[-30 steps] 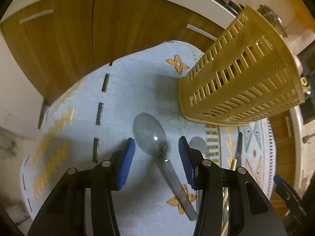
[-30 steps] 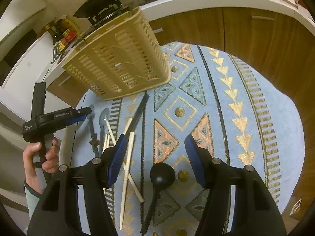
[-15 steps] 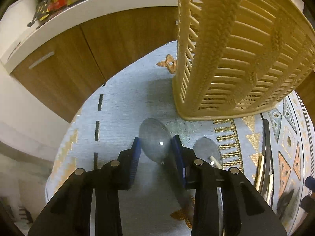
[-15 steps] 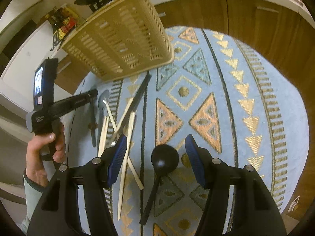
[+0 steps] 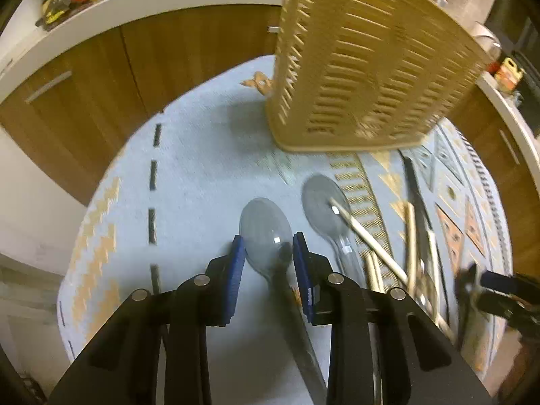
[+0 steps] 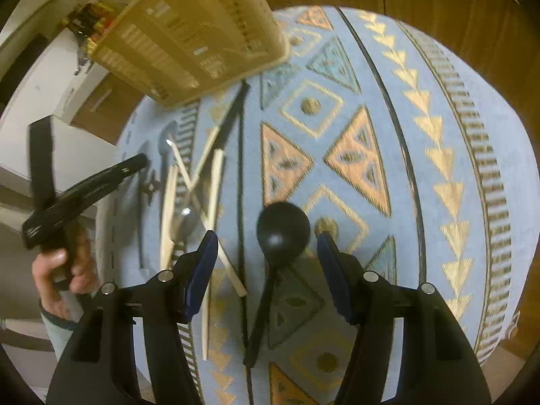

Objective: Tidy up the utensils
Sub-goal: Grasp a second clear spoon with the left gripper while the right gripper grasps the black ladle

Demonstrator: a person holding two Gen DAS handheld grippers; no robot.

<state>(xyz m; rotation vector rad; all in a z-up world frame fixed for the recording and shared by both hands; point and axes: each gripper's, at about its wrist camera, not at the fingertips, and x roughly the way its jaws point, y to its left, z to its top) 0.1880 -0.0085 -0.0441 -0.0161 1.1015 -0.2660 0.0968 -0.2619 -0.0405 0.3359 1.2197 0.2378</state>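
From the left wrist, a pale blue patterned rug [image 5: 209, 175] lies before brown wooden cabinets [image 5: 101, 77]. The left gripper [image 5: 268, 253] is closing its jaws around a translucent grey plastic spoon [image 5: 265, 226]; a second grey spoon [image 5: 322, 202] and wooden chopsticks [image 5: 368, 236] lie beside it. A slatted beige plastic basket [image 5: 364, 67] stands beyond, contents unseen. From the right wrist, the right gripper [image 6: 266, 246] hangs parted over a black plastic ladle [image 6: 282, 231] lying on the rug.
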